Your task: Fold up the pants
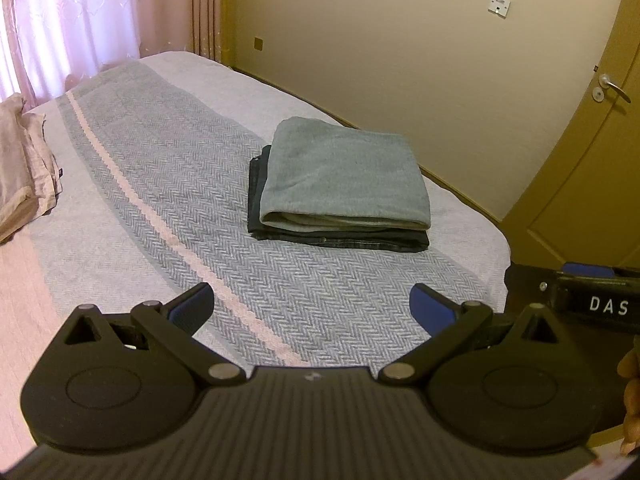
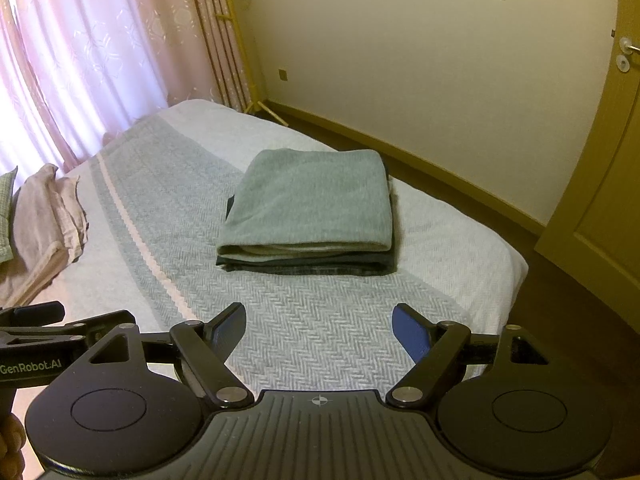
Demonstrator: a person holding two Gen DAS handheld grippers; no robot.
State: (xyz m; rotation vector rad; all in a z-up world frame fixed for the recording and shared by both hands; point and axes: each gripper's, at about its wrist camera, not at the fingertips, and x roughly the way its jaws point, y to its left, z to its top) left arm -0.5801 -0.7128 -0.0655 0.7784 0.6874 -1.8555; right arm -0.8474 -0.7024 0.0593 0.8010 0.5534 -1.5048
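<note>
Above the near end of the bed, the left gripper (image 1: 312, 304) hangs with its blue-padded fingers spread wide and nothing between them. The right gripper (image 2: 319, 326) hangs beside it at about the same height, its fingers likewise splayed apart and empty. Each shows in the other's view: the right one enters the left wrist view at the right edge, and the left one enters the right wrist view at the left edge. A bit of a hand (image 1: 630, 392) shows at the right edge of the left wrist view.

Below both lies the bed cover (image 1: 168, 184), woven in a grey herringbone with a pale pink stripe running from near to far, and lighter bands on either side. Farther along the bed, well apart from both grippers, sit the folded pants (image 1: 344, 180), a grey-green pair folded into a neat rectangle with the fold facing the near side. They rest on top of a darker folded garment (image 1: 340, 238), whose edges show beneath at the near and left sides.

At the far left of the bed lies a crumpled beige cloth (image 1: 24, 168). Pink curtains (image 1: 80, 16) hang behind it. To the right stand a cream wall (image 1: 400, 60) and a door (image 1: 580, 180) with a metal handle.
</note>
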